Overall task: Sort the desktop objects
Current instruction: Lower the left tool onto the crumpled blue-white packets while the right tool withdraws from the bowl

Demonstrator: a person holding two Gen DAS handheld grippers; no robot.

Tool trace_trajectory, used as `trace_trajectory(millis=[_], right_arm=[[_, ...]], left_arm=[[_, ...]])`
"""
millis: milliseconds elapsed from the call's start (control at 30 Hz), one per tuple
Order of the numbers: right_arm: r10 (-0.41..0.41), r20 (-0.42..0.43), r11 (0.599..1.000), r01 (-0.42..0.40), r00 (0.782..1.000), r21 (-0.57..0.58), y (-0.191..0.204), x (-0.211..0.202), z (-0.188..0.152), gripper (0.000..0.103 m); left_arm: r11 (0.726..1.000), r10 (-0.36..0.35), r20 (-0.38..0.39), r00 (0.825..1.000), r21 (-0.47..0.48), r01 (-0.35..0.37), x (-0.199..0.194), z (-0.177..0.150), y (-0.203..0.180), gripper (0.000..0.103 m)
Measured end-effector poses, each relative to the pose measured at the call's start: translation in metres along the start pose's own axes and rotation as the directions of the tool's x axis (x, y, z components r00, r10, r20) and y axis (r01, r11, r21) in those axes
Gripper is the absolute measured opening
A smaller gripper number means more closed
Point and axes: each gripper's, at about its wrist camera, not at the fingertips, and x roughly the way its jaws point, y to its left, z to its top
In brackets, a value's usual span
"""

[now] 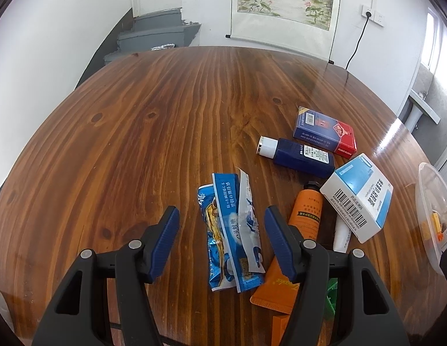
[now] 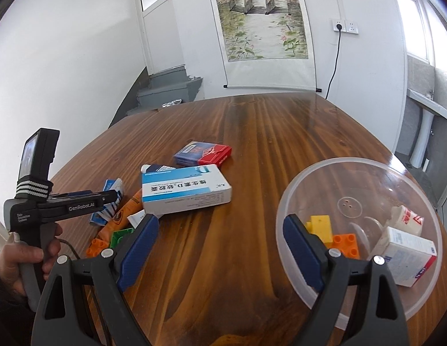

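Between the spread blue pads of the left gripper [image 1: 220, 239]: a small heap of blue and white sachets [image 1: 233, 230], flat on the wooden table [image 1: 165, 109], touching neither pad. Just right of that gripper's right finger, an orange tube [image 1: 305, 216], cap pointing away, partly under the finger. Beside the tube, a white tube [image 1: 341, 235] tucked beneath a tilted white and light-blue medicine box [image 1: 357, 194] with its barcode facing up. Farther out, a dark blue bottle with a white cap [image 1: 298, 154] on its side, and beyond it a blue and red card pack [image 1: 324, 129], also lying flat. Near the bottom edge, a glimpse of a green brick [image 1: 331, 297].

On the right side, the right gripper [image 2: 220, 248] likewise wide apart and holding nothing, above bare tabletop, its right finger overlapping the rim of a clear plastic bowl [image 2: 353, 167]. Inside the bowl: a yellow brick [image 2: 320, 226], an orange brick [image 2: 346, 245], a white carton with a blue and red label [image 2: 405, 256] and a white bottle with red print [image 2: 408, 219]. Left of the left finger, another orange brick [image 2: 97, 246] on the table next to the green one, both close to the orange tube. At the far left, a hand [image 2: 24, 256] gripping the left tool's handle. On the wall behind, a hanging scroll painting [image 2: 261, 17].
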Motion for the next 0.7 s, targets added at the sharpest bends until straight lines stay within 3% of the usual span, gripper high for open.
trace_trajectory(millis=[367,400,500,700], right_arm=[[0.077,-0.053,0.994,-0.081,0.996,-0.069,0.033,0.012,-0.005,0.091],[0.08,-0.059,0.994,-0.085,0.995,-0.073,0.036,0.013,-0.005,0.091],[0.091,-0.078,0.992,-0.097,0.993,-0.082,0.041,0.018,-0.006,0.091],[0.109,-0.114,0.985,-0.123,0.987,-0.123,0.059,0.026,-0.009,0.085]], left_arm=[[1.0,-0.015,0.002,1.0,-0.021,0.015,0.007,-0.003,0.006,0.065],[1.0,-0.015,0.004,1.0,-0.02,0.015,0.007,-0.003,0.006,0.063],[0.999,-0.029,-0.004,1.0,-0.012,0.029,0.008,-0.004,0.003,0.045],[1.0,-0.028,-0.003,1.0,-0.01,0.028,0.007,-0.007,0.004,0.043]])
